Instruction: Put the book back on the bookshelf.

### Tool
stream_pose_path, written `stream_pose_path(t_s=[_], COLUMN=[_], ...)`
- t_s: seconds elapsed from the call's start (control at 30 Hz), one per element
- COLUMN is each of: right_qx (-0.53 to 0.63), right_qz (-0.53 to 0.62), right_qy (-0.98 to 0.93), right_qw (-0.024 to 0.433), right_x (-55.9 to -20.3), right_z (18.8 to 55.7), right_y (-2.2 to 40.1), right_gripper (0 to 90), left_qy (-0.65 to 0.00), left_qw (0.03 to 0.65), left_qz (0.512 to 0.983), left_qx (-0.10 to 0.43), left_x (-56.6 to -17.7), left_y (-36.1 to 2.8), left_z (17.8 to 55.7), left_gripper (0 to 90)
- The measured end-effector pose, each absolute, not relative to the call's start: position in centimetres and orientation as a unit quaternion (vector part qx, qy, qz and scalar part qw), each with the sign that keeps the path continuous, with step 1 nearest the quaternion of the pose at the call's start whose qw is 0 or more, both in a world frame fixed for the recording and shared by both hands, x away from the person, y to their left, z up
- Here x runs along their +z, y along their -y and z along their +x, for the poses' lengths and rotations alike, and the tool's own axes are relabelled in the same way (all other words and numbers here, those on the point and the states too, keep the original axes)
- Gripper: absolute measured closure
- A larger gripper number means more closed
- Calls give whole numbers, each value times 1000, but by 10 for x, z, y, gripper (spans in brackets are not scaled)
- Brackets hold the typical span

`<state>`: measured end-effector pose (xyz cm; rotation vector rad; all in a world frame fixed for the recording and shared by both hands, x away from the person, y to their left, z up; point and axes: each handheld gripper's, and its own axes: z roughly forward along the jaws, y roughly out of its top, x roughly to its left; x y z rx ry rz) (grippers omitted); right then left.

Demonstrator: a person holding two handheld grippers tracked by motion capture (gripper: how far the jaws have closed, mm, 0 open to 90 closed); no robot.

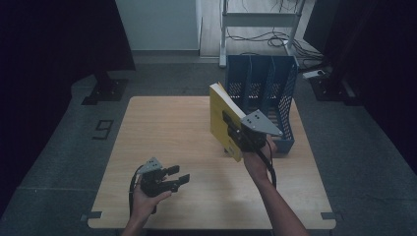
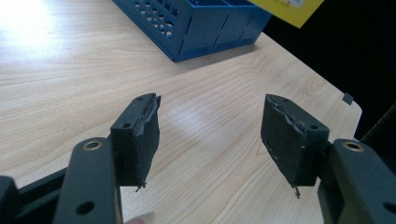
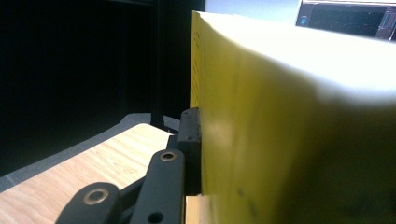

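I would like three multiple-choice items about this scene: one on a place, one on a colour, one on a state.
1. Where does the blue file rack stand?
A. at the table's far right
B. at the table's near left
C. on the floor

2. What colour is the book cover?
A. red
B. yellow
C. green

3. How is the left gripper?
A. shut on the book
B. shut on the rack
C. open, with nothing between its jaws

Answers:
1 A, the rack sits on the wooden table at its far right edge.
2 B, the right gripper clamps a yellow book.
3 C, its jaws stand apart over bare wood.

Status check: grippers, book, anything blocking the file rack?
Right gripper shut on yellow book, held upright above table. Left gripper open. Blue rack slots unblocked.
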<state>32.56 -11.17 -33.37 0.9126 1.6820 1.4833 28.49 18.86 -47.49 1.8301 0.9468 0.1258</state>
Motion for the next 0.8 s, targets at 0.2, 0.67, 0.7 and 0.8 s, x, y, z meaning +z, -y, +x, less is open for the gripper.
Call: stream_pose_path(t_s=[0.2, 0.67, 0.7, 0.8], right_qx=[574, 579, 579, 579], right_qz=[354, 360, 362, 366], right_qy=[-646, -632, -631, -628], right_qw=[356, 368, 368, 369], right_x=[-332, -323, -322, -322], right_z=[328, 339, 340, 341], right_y=[115, 122, 124, 126], right_gripper=[745, 745, 744, 744], left_qy=[-389, -388, -387, -388], left_qw=[525, 512, 512, 512], left_qz=[755, 763, 764, 764], left_qx=[57, 67, 67, 67], left_x=[-473, -476, -476, -477], left_y=[-189, -186, -185, -185], left_z=[283, 283, 283, 283], left_gripper=[374, 371, 371, 371])
